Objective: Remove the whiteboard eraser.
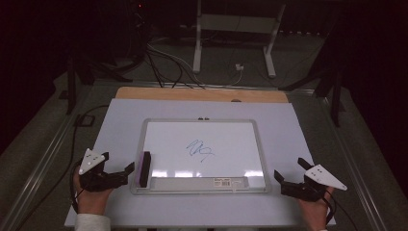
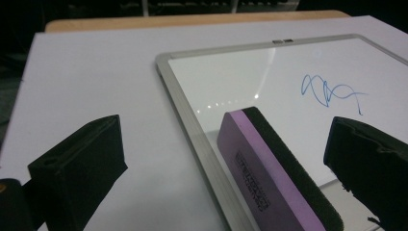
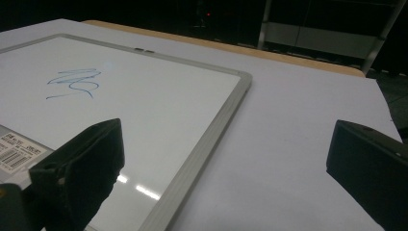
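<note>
The left gripper (image 1: 119,167) rests on the table (image 1: 120,115) at the near left, jaws spread wide and holding nothing. Just right of it the eraser (image 1: 144,169) stands on edge on the whiteboard (image 1: 257,144) – at its near left corner, between the jaws in the left gripper view, where its near end is cut off. A blue scribble (image 1: 199,150) marks the board's middle; it cannot be read. At the near right the right gripper (image 1: 290,170) lies released – jaws wide, empty, beside the frame.
</note>
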`<action>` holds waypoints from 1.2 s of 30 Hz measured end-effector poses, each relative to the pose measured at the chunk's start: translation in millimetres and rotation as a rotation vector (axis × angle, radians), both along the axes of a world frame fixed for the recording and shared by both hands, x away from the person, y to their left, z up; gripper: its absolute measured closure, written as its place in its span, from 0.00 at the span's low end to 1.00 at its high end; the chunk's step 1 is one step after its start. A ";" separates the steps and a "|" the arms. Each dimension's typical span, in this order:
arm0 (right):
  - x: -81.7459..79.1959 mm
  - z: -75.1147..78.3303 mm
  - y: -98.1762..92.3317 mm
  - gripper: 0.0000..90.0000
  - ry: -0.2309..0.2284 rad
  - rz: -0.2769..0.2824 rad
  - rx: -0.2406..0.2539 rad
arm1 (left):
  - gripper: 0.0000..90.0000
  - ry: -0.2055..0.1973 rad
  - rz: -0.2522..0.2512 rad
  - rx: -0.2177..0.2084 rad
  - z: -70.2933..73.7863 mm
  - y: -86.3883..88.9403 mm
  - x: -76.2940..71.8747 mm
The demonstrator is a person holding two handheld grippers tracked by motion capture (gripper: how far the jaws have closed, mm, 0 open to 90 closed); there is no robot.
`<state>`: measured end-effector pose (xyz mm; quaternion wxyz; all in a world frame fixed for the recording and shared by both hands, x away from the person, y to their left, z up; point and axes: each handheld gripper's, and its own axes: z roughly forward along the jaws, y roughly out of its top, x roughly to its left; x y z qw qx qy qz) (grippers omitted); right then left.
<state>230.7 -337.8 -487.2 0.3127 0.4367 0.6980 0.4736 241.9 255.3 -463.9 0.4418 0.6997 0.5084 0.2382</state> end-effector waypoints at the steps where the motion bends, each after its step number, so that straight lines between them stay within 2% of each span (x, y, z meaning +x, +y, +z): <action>1: 0.0 0.0 -0.1 0.00 0.000 0.000 0.000 | 0.01 0.014 0.002 -0.010 -1.6 -0.4 2.2; 2: -0.1 0.0 -0.1 0.00 0.000 0.000 0.000 | 0.01 0.014 0.002 -0.010 -1.6 -0.4 2.2; 3: -0.2 0.1 -0.1 0.00 0.000 -0.001 0.000 | 0.01 0.032 0.001 -0.019 -3.2 -0.3 4.7; 10: -0.4 0.3 -0.4 0.00 -0.001 -0.001 0.000 | 0.01 0.087 -0.001 -0.037 -7.2 -3.0 10.9; 15: -0.5 0.4 -0.2 0.00 -0.002 -0.001 -0.001 | 0.02 0.134 -0.014 -0.019 -10.9 -7.7 14.2; 21: -0.5 0.4 -0.1 0.00 -0.004 -0.002 -0.002 | 0.11 0.166 -0.046 0.001 -15.5 -14.7 15.5; 22: -0.6 0.5 0.0 0.00 -0.004 -0.002 -0.003 | 0.18 0.171 -0.054 -0.003 -16.5 -15.5 15.3; 25: -0.6 0.5 -0.1 0.00 -0.005 -0.003 -0.004 | 0.20 0.200 -0.074 -0.007 -19.4 -16.7 15.2; 26: -0.7 0.7 -0.5 0.00 -0.006 -0.005 -0.003 | 0.26 0.211 -0.085 -0.015 -20.7 -17.3 15.2; 27: -0.7 0.7 -0.5 0.00 -0.006 -0.005 -0.003 | 0.26 0.222 -0.095 -0.016 -22.2 -18.1 15.2; 29: -0.6 0.7 -0.6 0.00 -0.005 -0.006 -0.002 | 0.34 0.235 -0.108 -0.040 -23.7 -18.4 15.6; 32: -0.6 0.6 0.9 0.00 -0.004 -0.004 -0.005 | 0.39 0.243 -0.121 -0.042 -23.2 -19.7 15.7; 36: -0.3 0.5 1.7 0.00 -0.005 -0.002 -0.008 | 0.39 0.256 -0.135 -0.066 -25.6 -22.9 16.5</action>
